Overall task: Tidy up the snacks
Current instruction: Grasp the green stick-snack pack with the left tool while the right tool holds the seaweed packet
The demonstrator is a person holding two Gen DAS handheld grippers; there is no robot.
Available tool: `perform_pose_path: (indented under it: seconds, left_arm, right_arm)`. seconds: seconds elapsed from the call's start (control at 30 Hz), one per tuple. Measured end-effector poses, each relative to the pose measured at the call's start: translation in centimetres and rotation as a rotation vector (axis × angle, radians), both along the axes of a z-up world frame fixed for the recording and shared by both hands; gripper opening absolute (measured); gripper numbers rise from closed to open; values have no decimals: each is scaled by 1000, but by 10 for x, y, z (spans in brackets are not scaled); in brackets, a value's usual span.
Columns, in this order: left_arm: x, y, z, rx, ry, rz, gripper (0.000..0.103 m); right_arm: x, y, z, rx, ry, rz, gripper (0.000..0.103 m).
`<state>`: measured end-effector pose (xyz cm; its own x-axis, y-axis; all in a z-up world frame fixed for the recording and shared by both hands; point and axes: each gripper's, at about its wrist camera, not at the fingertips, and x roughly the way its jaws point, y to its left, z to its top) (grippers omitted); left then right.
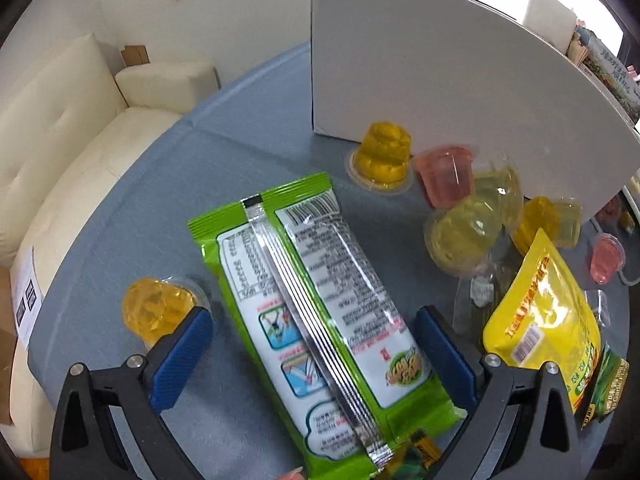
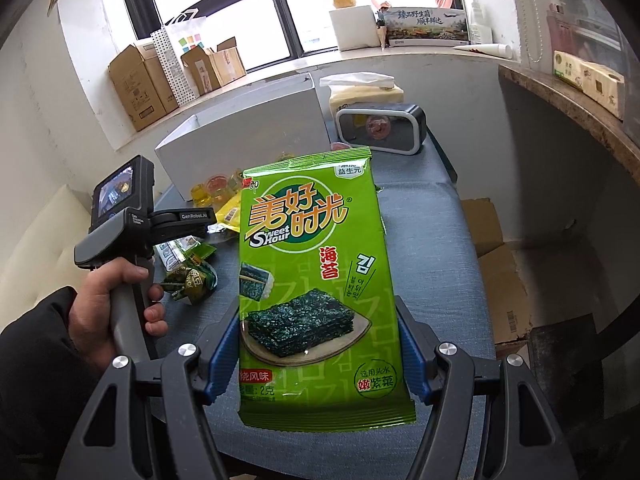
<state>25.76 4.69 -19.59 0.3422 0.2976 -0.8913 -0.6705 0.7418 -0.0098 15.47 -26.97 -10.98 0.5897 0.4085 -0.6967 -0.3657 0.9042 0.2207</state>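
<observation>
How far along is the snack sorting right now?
Nothing looks sorted yet. In hand: the right gripper holds a green seaweed packet; the left gripper is open over another seaweed packet. Left: loose jelly cups and a yellow snack bag.

A home living room: cream sofa [image 1: 72, 152], windowsill cardboard boxes [image 2: 138, 84].

Daylight from the window [image 2: 280, 12] lights both views evenly, and its panes are blown out to white. Glare streaks the foil seam of the green packet [image 1: 316, 320], whose print is slightly smeared, and the jelly cups [image 1: 468, 236] on the right look soft with blur. Fisheye distortion bends the white box [image 1: 460, 92] and darkens the corners; shadows on the table [image 1: 248, 144] are faint.
</observation>
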Motion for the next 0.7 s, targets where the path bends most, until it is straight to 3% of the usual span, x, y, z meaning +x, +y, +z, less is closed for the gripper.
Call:
perform_pose_path:
  seconds: [0.13, 0.23, 0.33, 0.43, 0.6, 0.7]
  left_arm:
    - [9, 4, 0, -4, 14, -16, 101]
    - [10, -8, 12, 10, 11, -71, 87]
    - [1, -19, 20, 30, 19, -122, 81]
    - [-3, -26, 27, 37, 15, -149, 80]
    - [-22, -43, 52, 133, -43, -253, 79]
    - [-32, -43, 70, 132, -81, -295, 79]
  right_arm:
    - [0, 1, 0, -1, 1, -1, 73]
    - [0, 2, 2, -3, -3, 0, 73]
    - [-1, 3, 3, -4, -6, 0, 73]
    - [-3, 3, 5, -7, -11, 0, 73]
    - [-4, 6, 7, -10, -16, -1, 73]
    - [-2, 11, 9, -7, -16, 4, 73]
